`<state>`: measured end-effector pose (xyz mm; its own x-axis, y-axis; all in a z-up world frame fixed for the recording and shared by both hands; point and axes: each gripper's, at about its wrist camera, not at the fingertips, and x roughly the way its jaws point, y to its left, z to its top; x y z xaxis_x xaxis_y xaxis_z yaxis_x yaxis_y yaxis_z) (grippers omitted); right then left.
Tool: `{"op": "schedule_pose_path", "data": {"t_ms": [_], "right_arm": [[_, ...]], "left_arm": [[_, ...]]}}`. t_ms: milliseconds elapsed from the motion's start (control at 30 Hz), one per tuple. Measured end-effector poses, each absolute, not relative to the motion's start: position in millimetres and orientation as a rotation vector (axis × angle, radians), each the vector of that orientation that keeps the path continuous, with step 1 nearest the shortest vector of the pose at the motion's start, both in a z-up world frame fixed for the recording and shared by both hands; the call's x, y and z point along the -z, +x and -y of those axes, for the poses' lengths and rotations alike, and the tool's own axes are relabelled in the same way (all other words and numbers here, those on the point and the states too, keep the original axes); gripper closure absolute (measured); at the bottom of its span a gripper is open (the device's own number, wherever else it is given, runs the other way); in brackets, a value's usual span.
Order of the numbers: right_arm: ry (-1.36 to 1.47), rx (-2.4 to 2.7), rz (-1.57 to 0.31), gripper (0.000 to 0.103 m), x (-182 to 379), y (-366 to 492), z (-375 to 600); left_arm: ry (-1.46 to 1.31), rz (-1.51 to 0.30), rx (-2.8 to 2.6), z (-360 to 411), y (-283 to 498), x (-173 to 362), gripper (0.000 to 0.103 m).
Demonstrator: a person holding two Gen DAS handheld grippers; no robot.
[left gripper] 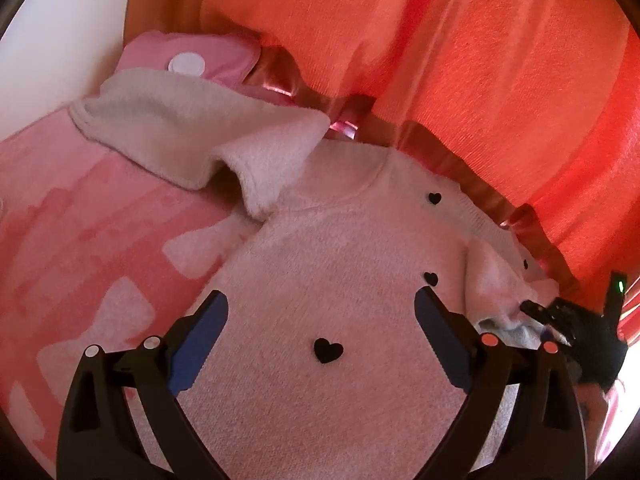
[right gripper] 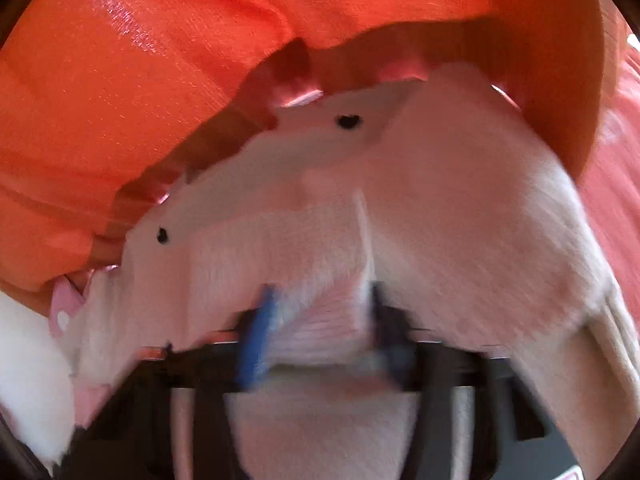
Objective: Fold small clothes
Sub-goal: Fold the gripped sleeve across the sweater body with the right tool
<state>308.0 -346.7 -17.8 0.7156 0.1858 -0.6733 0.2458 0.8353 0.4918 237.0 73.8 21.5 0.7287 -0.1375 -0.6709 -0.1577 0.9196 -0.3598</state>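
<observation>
My left gripper hangs with its jaws spread wide and nothing between them, its blue pads poised just above the chest of a pale pink fuzzy sweater dotted with small black hearts. The sweater lies flat directly under and ahead of this gripper, neckline pointing away from me, its left sleeve turned across toward the upper left. My right gripper is clamped on a bunched fold of the same sweater, the fabric pinched between the blue pad and the dark finger opposite, with the rest of the cloth draping up and over in front of the lens. That view is blurred, so fine detail along the gripped edge is hard to read. The left wrist view shows what the right cannot: the whole front of the garment, a pink blanket with pale patches beneath it at left, a pink pillow with a white round patch beyond the sleeve, and my right gripper as a dark shape at the sweater's right edge. The right wrist view alone shows the pinch itself up close. Both views show orange curtain-like fabric behind the sweater.
</observation>
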Motion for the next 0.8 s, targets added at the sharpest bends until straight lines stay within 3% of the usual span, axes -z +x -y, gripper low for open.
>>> {"op": "schedule_pose_path", "data": {"t_ms": [167,267,333,667,800], "right_arm": [[0.415,-0.254,-0.655,0.09,-47.6,322.3,250.8],[0.307,-0.441,-0.686,0.076,-52.7,319.4,190.1],[0.263,-0.408,-0.696,0.075,-47.2,312.0,181.8],[0.607,0.282,-0.71,0.069,17.4,189.7,420.1],[0.829,0.232,-0.698,0.069,39.9,178.0,463.4]], "left_arm": [[-0.428,-0.774,-0.008,-75.2,240.4,-16.6,0.011],[-0.422,-0.788,0.006,-72.6,242.6,-13.0,0.011],[-0.421,-0.802,0.013,-71.4,244.3,-9.7,0.011],[-0.514,-0.885,0.094,-72.6,263.6,8.5,0.008],[-0.61,-0.867,0.143,-76.1,281.4,2.8,0.008]]}}
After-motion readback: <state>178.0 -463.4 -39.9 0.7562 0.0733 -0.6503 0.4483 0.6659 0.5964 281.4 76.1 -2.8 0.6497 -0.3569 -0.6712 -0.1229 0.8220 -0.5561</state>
